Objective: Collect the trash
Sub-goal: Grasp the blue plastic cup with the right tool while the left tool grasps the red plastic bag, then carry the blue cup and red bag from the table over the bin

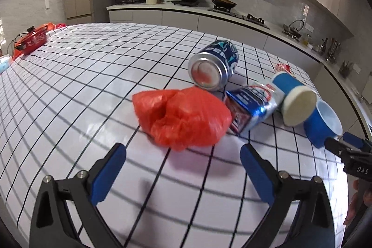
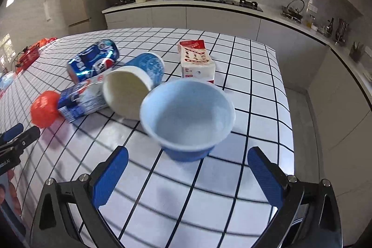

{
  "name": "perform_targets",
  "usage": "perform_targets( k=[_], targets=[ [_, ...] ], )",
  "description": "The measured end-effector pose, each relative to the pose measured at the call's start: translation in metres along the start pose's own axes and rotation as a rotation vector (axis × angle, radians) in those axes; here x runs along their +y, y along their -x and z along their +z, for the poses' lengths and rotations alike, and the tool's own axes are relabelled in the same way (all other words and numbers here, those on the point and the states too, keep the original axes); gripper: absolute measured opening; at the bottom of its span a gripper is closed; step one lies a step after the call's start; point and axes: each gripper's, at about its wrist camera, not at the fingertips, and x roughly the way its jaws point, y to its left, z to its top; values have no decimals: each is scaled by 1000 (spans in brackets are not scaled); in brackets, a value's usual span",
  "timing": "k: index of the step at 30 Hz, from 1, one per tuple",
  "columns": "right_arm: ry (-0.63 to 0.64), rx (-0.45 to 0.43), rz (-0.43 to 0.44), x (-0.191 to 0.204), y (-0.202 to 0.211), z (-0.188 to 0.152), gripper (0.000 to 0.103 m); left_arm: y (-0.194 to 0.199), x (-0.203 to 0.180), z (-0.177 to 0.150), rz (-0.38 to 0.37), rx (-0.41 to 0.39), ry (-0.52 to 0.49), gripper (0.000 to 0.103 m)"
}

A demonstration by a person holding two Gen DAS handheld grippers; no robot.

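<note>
Fingers of both grippers apart, empty; R gripper nearest blue cup, just ahead, mouth facing it; L gripper faces red bag.

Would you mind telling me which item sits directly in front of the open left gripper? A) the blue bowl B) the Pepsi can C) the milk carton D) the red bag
D: the red bag lies just ahead of the left gripper, between its spread fingers' line.
</note>
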Motion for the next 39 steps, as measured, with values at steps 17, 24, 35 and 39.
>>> perform_targets(
  k=[17,24,35,39],
  targets=[
    [-14,20,5,7,-31,17,82,-37,9,25,-85,60,15,69],
    [-22,20,28,5,-30,17,78,-32,10,25,-116,43,4,38],
    [-2,-33,33,8,-7,11,78,-7,13,13,-138,-19,12,35],
    [13,-40,37,9,3,7,78,7,13,9,-149,-43,21,34]
  ],
)
